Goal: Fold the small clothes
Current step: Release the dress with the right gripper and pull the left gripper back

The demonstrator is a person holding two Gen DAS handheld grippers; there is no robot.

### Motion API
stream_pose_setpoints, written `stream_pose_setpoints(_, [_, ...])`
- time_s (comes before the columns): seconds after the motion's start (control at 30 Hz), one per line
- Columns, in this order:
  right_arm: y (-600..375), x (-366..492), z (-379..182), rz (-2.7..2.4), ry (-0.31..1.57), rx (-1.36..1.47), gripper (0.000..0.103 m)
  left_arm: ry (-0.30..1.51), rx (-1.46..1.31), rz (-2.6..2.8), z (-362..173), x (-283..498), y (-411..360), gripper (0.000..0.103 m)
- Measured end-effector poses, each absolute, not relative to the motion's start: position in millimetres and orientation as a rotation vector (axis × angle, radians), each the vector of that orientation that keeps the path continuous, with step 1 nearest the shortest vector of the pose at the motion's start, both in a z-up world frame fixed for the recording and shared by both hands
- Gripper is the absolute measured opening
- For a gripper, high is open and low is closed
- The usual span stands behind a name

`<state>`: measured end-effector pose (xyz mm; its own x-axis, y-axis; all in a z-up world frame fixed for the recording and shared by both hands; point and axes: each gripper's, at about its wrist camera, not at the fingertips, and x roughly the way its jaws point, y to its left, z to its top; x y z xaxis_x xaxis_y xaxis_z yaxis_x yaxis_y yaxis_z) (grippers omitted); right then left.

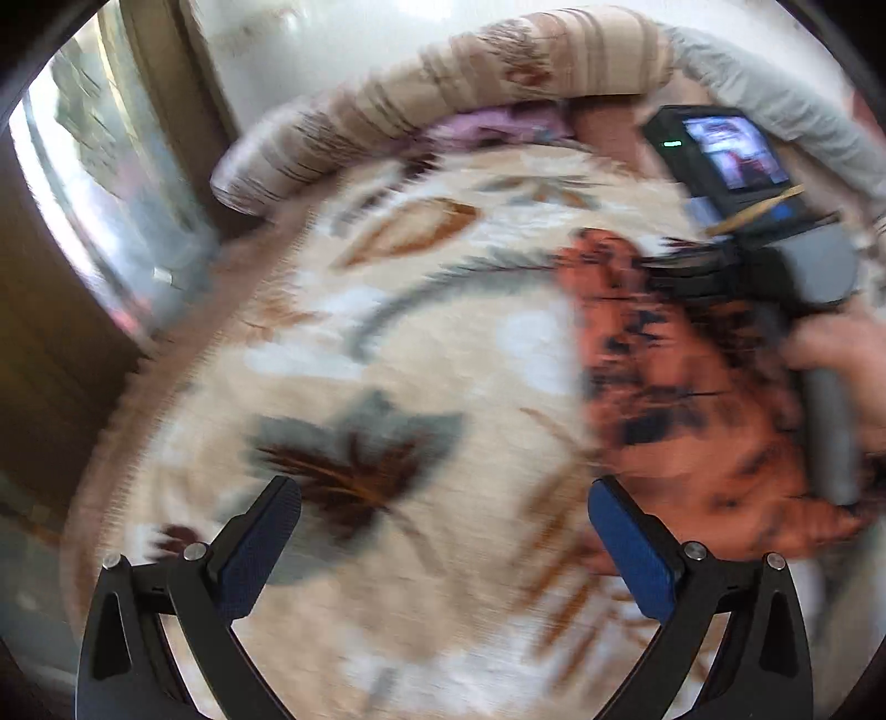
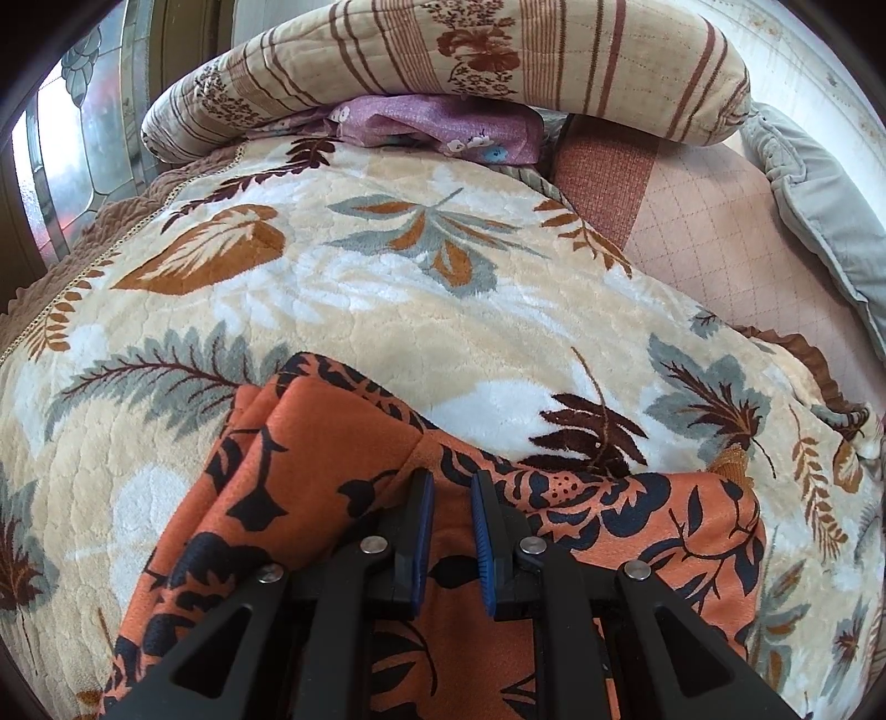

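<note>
An orange garment with a black floral print (image 2: 332,471) lies bunched on a cream leaf-patterned blanket (image 2: 360,310). My right gripper (image 2: 451,487) sits over the garment with its blue-padded fingers (image 2: 423,531) close together, a narrow gap between them; orange cloth shows in the gap. In the blurred left wrist view the same garment (image 1: 681,399) lies at the right, with the right gripper's body (image 1: 775,266) and a hand on top of it. My left gripper (image 1: 443,509) is wide open and empty above the blanket (image 1: 387,343), left of the garment.
A striped floral pillow (image 2: 443,50) lies at the bed's far end over purple flowered cloth (image 2: 437,124). A pink quilted sheet (image 2: 714,221) and a grey cushion (image 2: 819,210) are at the right. A window (image 2: 72,144) is at the left.
</note>
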<state>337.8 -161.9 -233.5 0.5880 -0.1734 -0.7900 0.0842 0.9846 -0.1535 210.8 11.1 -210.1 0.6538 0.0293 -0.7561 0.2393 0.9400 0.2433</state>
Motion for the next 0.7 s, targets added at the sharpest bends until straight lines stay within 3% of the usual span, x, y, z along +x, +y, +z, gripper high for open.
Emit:
stream_pose_setpoints(0.2, [-167.1,309.7,-206.8,-0.044,0.916,0.065,0.017,0.847,0.329,0.012,-214.8,227.8,43.0,0.103])
stream_pose_setpoints(0.37, [-145.1,263.0,-194.4,0.029,0.921,0.046,0.017,0.814,0.329,0.028,-209.1,223.3,46.8,0.103])
stream_pose_setpoints(0.7, [-127.7,211.9,-211.8,0.082,0.957,0.110,0.017,0.779,0.300,0.059,-201.6,216.8,47.9,0.103])
